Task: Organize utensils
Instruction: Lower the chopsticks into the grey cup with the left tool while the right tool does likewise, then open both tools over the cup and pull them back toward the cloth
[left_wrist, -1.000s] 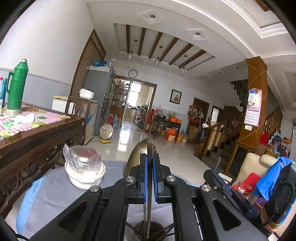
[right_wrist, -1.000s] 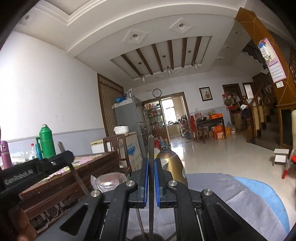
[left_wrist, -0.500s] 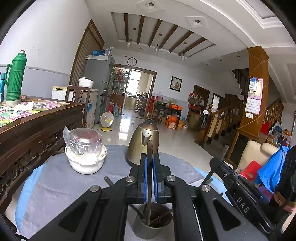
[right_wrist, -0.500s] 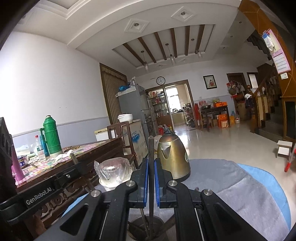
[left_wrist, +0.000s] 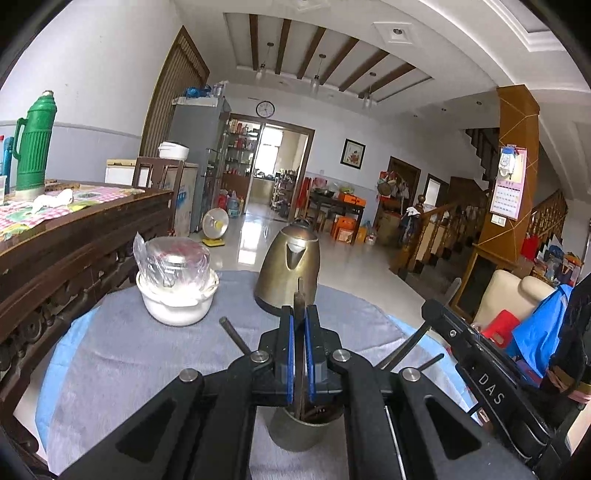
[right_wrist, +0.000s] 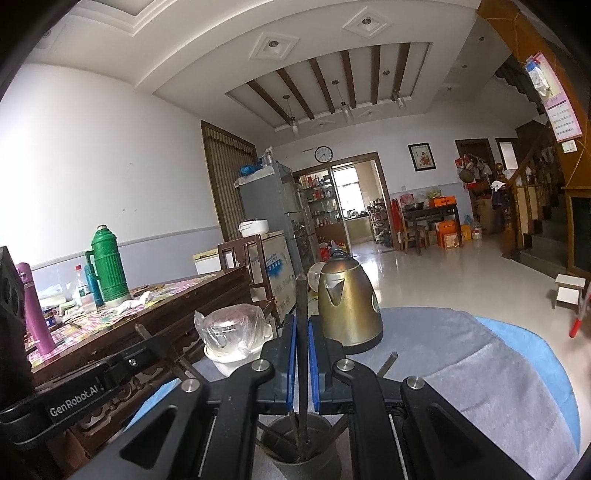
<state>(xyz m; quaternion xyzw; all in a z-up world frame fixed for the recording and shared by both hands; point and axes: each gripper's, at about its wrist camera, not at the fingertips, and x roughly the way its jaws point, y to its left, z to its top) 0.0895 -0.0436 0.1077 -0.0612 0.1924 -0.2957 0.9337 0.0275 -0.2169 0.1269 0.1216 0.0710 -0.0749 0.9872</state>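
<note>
A grey metal cup (left_wrist: 300, 432) stands on the grey cloth near the front, with several dark utensil handles (left_wrist: 232, 336) leaning out of it. My left gripper (left_wrist: 299, 354) is shut on an upright dark utensil (left_wrist: 299, 295) whose lower end reaches into the cup. In the right wrist view the same cup (right_wrist: 303, 461) is below my right gripper (right_wrist: 302, 360), which is shut on another upright dark utensil (right_wrist: 301, 295) that also goes down into the cup. Each gripper's body shows in the other's view.
A brass kettle (left_wrist: 290, 271) and a white bowl with a plastic-wrapped jar (left_wrist: 176, 284) stand at the back of the cloth-covered round table (left_wrist: 110, 369). A dark wooden table (left_wrist: 74, 221) with a green thermos (left_wrist: 33, 147) is on the left.
Both grippers have come down and tilted forward with their utensils. The cup and table top have come further into view, and the utensils' lower ends now sit inside the cup.
</note>
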